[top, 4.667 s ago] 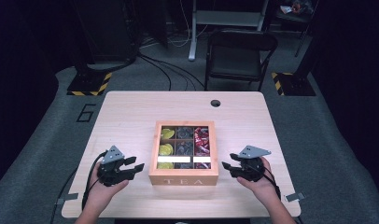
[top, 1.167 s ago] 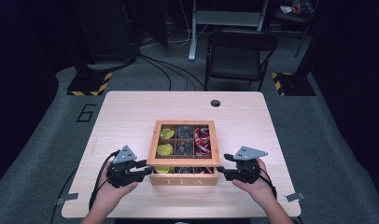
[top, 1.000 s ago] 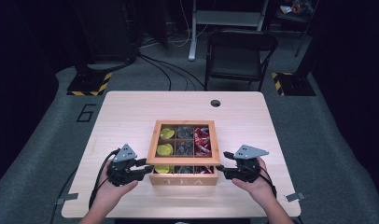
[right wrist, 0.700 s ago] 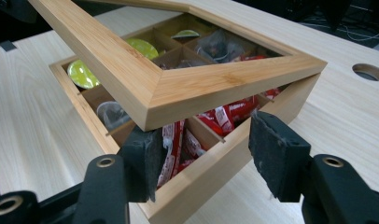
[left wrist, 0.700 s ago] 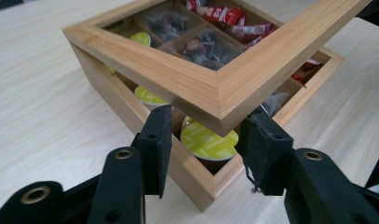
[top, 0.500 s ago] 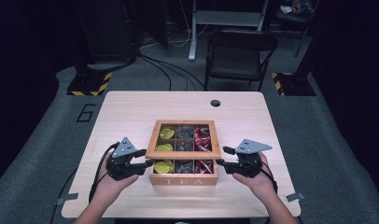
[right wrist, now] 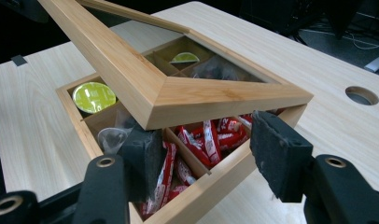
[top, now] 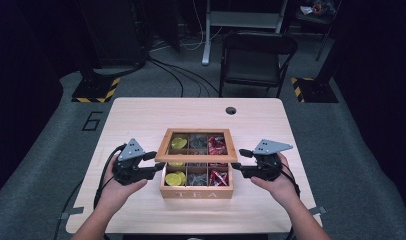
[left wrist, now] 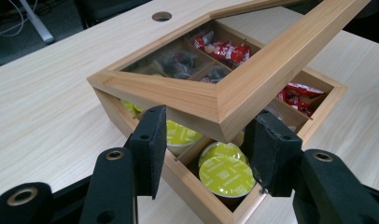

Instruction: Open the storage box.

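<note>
High view: left gripper (top: pixel 152 164) and right gripper (top: pixel 241 167), jaws part open and straddling the raised lid's (top: pixel 197 146) near corners without a visible clamp, flank the tea box (top: pixel 196 190) by the tabletop's (top: pixel 141 115) near edge, lid hinged far side.

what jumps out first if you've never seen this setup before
The wooden tea box in the middle of the table, its glass-paned lid tilted up at the front. The left hand-held gripper and the right hand-held gripper sit at the lid's two front corners, under its rim. Under it show yellow-green capsules on the box's left and red sachets on its right.
</note>
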Motion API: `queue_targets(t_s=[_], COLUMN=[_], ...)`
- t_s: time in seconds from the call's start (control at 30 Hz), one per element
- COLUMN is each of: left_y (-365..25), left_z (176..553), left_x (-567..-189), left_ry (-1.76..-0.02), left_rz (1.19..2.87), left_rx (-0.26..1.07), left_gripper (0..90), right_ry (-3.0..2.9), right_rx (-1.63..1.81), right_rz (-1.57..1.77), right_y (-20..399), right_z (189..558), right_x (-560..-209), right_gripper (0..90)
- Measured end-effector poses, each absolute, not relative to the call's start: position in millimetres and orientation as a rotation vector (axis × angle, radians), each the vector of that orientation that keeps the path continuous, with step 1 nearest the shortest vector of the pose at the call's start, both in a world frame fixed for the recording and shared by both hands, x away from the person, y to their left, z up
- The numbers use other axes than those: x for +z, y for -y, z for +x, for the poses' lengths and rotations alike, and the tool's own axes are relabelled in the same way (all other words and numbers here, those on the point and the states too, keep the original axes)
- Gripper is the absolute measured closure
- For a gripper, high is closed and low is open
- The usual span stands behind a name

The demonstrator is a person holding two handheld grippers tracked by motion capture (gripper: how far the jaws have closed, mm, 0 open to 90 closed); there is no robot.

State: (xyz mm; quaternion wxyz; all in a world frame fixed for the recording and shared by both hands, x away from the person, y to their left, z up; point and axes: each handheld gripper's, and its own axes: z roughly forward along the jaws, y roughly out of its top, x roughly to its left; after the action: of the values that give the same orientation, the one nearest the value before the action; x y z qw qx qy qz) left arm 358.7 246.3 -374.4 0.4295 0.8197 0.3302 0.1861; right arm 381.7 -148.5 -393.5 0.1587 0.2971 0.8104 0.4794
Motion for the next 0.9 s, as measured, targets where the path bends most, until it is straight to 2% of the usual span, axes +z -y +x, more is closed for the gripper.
queue_targets(t_s=[0.67,0.9], left_y=[-248.3,-246.3], left_z=[375.6,384.6], left_x=[-356.4,-358.5], left_ry=[-0.791,-0.765], left_rz=[2.006,2.007], left_rx=[0.465,0.511], left_gripper=[49.7,47.7], right_ry=[-2.346,-2.341], right_rx=[1.426,1.443], right_rz=[0.817,0.827], right_y=[144.9,145.0], right_z=[400.5,406.5], right_x=[-370.8,-363.7], right_gripper=[47.2,47.8])
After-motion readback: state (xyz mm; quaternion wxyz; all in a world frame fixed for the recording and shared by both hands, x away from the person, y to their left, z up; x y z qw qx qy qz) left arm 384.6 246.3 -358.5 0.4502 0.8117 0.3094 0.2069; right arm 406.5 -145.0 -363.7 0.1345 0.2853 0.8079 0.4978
